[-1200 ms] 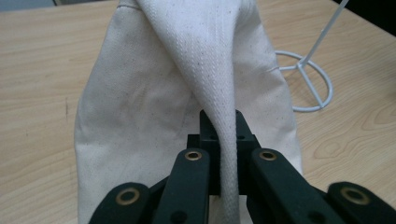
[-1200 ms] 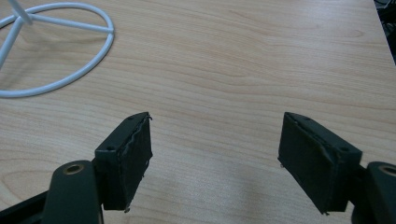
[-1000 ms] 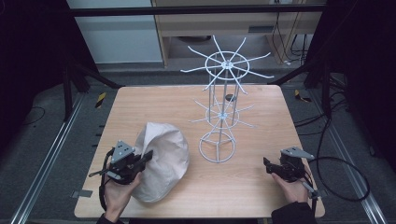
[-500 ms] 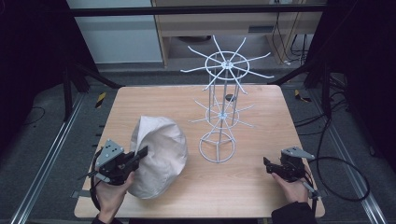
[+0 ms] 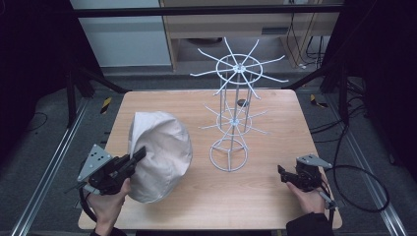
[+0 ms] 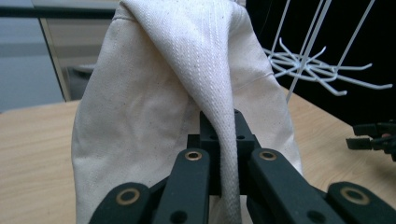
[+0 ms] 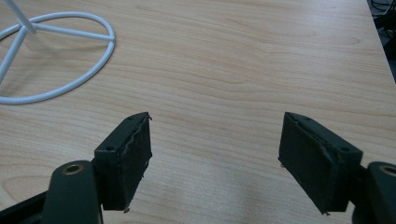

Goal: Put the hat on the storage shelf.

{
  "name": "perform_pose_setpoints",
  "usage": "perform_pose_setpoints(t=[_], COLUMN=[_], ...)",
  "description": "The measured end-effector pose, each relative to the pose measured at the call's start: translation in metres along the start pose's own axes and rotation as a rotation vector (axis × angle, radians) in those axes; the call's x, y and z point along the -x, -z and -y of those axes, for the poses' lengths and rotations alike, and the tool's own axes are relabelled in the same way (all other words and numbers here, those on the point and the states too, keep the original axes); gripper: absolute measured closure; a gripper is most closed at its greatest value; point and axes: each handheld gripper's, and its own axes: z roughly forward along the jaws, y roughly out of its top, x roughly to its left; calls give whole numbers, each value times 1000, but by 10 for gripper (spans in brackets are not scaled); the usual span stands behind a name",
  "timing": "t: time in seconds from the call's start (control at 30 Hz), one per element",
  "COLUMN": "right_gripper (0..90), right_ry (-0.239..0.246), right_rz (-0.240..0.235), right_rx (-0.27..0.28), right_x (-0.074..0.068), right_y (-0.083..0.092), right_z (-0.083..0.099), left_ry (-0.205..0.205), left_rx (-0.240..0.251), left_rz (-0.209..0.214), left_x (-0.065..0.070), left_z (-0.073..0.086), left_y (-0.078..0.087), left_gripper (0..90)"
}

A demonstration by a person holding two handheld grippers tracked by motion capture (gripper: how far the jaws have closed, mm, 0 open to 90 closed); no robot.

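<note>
Bag point(image 5: 160, 155): on the table point(image 5: 275, 191), left of the white wire rack point(image 5: 231, 118).
Left gripper point(image 6: 223, 154): clamped on the bag's strap point(image 6: 219, 93).
Right gripper point(image 7: 215, 154): wide open, empty.
Handling: probably soft, light, floppy; best held by the strap.

We see our left gripper point(image 6: 219, 154) with its jaws clamped on a band of the cream cloth bag point(image 6: 154, 93), which rises over the wooden surface point(image 6: 32, 140). A white wire rack point(image 6: 317, 65) stands right, the other gripper point(image 6: 373, 140) beyond.
</note>
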Motion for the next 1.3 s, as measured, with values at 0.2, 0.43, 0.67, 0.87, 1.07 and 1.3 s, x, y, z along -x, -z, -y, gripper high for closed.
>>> perform_pose_setpoints(t=[0.2, 0.43, 0.67, 0.87, 1.07, 1.3], right_gripper=[252, 252, 251, 251, 251, 251], right_ry=[-1, 3, -2, -2, -2, 0], right_rz=[5, 8, 10, 8, 8, 9], right_rx=[-1, -3, -3, 0, -2, -4], right_x=[0, 0, -1, 0, 0, 0], right_y=[0, -1, 0, 0, 0, 0], right_z=[0, 0, 1, 1, 1, 2], left_ry=[-17, -19, -35, -34, -24, -18], left_rx=[40, 110, 149, 177, 217, 261], left_rz=[20, 40, 56, 66, 78, 96], left_x=[2, 4, 6, 6, 5, 4], left_z=[-8, -21, -30, -36, -41, -48], left_y=[7, 18, 22, 20, 20, 22], left_gripper=[881, 881, 881, 881, 881, 881])
